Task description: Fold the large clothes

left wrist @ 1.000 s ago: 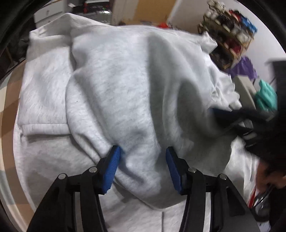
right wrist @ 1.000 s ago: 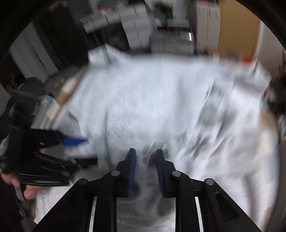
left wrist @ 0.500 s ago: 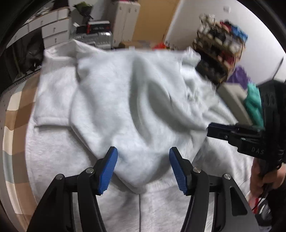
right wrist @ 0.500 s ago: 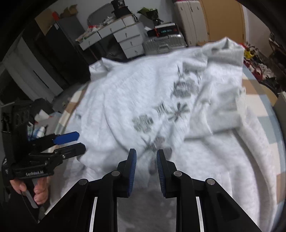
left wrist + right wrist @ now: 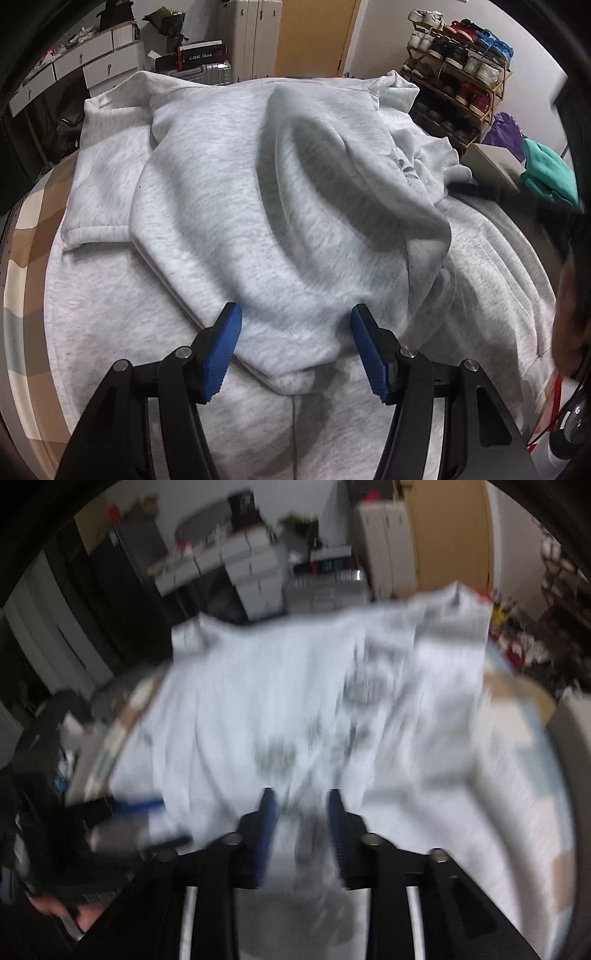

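Observation:
A large light-grey sweatshirt (image 5: pixel 280 206) lies spread on a bed, its upper half folded over toward me in loose humps. My left gripper (image 5: pixel 295 332) is open, its blue pads on either side of the folded edge without pinching it. In the blurred right wrist view the same sweatshirt (image 5: pixel 280 709) shows a dark print. My right gripper (image 5: pixel 301 812) hangs over the near edge with jaws partly apart; cloth lies between them, and grip is unclear. The left gripper also shows in the right wrist view (image 5: pixel 140 808) at the left.
A checked bedcover (image 5: pixel 26 236) shows at the left rim. A shoe rack (image 5: pixel 458 74) stands at the back right, with a teal cloth (image 5: pixel 550 177) beside it. Drawers and a suitcase (image 5: pixel 207 70) stand behind the bed.
The left gripper has let the folded edge go and opened wider. The right gripper's jaws have spread from nearly shut and it is moving fast, blurring its view.

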Tool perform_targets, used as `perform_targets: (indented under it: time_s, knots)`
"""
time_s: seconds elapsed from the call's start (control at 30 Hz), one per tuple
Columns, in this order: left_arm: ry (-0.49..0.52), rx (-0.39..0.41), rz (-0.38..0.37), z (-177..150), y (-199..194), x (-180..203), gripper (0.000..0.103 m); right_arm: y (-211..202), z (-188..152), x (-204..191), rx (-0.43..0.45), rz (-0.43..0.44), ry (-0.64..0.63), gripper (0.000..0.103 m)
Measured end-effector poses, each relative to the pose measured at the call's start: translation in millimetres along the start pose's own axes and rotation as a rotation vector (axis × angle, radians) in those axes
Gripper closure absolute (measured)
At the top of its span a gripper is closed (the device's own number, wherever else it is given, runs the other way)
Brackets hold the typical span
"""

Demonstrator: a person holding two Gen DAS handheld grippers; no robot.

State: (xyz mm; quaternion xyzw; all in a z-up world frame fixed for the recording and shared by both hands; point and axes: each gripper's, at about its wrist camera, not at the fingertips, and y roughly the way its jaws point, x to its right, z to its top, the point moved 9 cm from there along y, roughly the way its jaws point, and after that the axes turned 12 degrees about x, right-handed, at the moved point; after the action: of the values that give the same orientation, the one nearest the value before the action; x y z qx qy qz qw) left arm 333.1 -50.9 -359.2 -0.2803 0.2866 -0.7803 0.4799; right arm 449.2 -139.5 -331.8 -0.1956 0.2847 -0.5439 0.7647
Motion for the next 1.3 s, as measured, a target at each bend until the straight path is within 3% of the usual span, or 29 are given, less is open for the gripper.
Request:
perform_targets:
  time_s: [0.03,0.23,0.3,0.37,0.4,0.43,0.53,0.6,0.7,0.77,0.83,0.87,0.97,1.1,1.2,1.3]
  knots:
    - [0.003,-0.001,0.004,0,1,0,0.047,6,13,-1,0.003,-0.009,-0.01,0.049]
    - [-0.01,0.011,-0.004,3,8,3,0.045,81,53,-7,-0.109,-0.121,-0.102,0.05]
    - [-0.01,0.018,-0.01,3,7,2,0.045,118,43,-2,-0.211,-0.17,-0.102,0.049]
    - [-0.03,0.024,-0.024,5,3,0,0.045,140,20,4,-0.288,-0.225,-0.185,0.047]
    - [-0.073,0.043,-0.039,11,-4,-4,0.045,138,22,0,-0.23,-0.223,-0.213,0.047]
    - [-0.11,0.068,-0.059,17,-10,-7,0.045,137,21,0,-0.241,-0.222,-0.205,0.046]
    - [-0.189,0.188,-0.08,51,-36,-23,0.044,107,18,11,-0.211,-0.088,0.014,0.045]
    - [-0.175,0.173,-0.05,73,-32,-30,0.034,74,14,18,-0.133,0.014,0.161,0.045]
    - [-0.161,0.114,-0.014,106,-5,-34,0.034,27,-2,23,-0.006,0.064,0.213,0.029]
    - [-0.151,0.089,0.002,124,15,-34,0.034,4,-17,16,0.063,0.125,0.217,0.027]
    - [-0.138,0.093,0.084,136,32,-42,0.034,-17,-32,13,0.133,0.192,0.265,0.027]
    - [-0.13,0.073,0.081,131,39,-39,0.034,-24,-36,12,0.157,0.215,0.295,0.027]
    - [-0.16,-0.126,-0.018,107,82,-29,0.034,-39,-46,21,0.249,0.271,0.376,0.019]
    - [-0.132,-0.115,0.059,93,96,-37,0.033,-42,-54,34,0.331,0.296,0.468,0.017]
    - [-0.038,-0.148,0.114,90,92,-27,0.034,-51,-49,53,0.394,0.283,0.531,0.01]
    - [-0.11,-0.109,-0.009,105,63,-1,0.043,-53,-49,65,0.409,0.301,0.596,0.009]
